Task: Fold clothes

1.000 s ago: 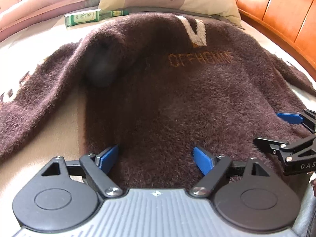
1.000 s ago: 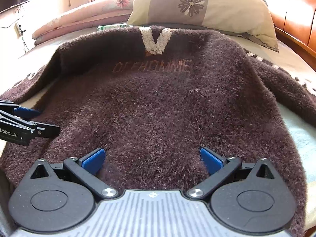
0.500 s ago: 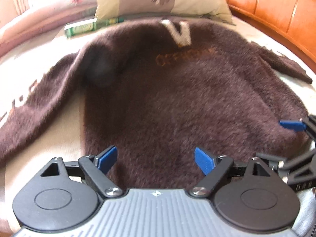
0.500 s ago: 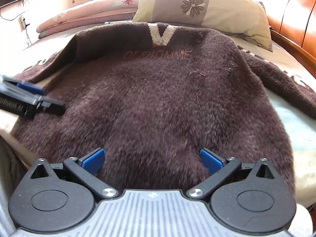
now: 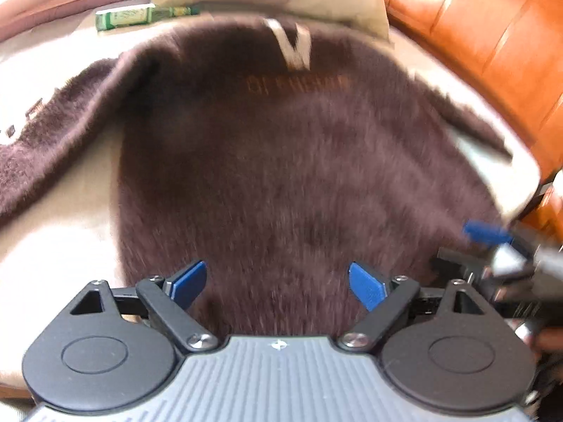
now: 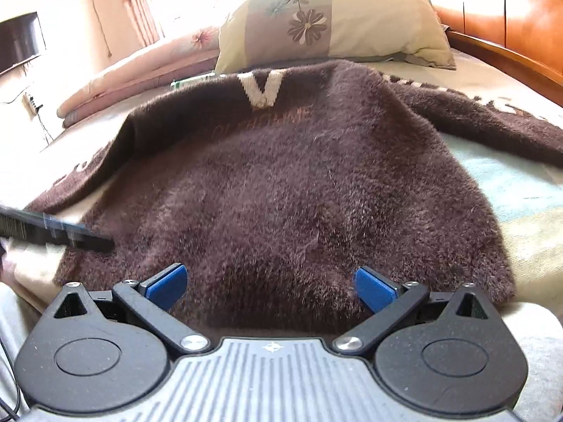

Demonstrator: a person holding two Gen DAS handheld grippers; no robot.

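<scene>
**A:** What is closest?

**B:** The two grippers. The left gripper has its blue tips spread wide apart with nothing between them. The right gripper is the same, wide apart and holding nothing. Both sit at the near bottom edge of the sweater.

**A:** Where is the sweater?

**B:** It lies spread out flat on the bed. It is brown and fuzzy. One sleeve goes out to the left and one to the right. The white V at the neck is at the far end.

**A:** And past that?

**B:** A green box lies near the neck. Behind it sits a pillow with a flower on it. A wooden headboard runs along the right side.
</scene>
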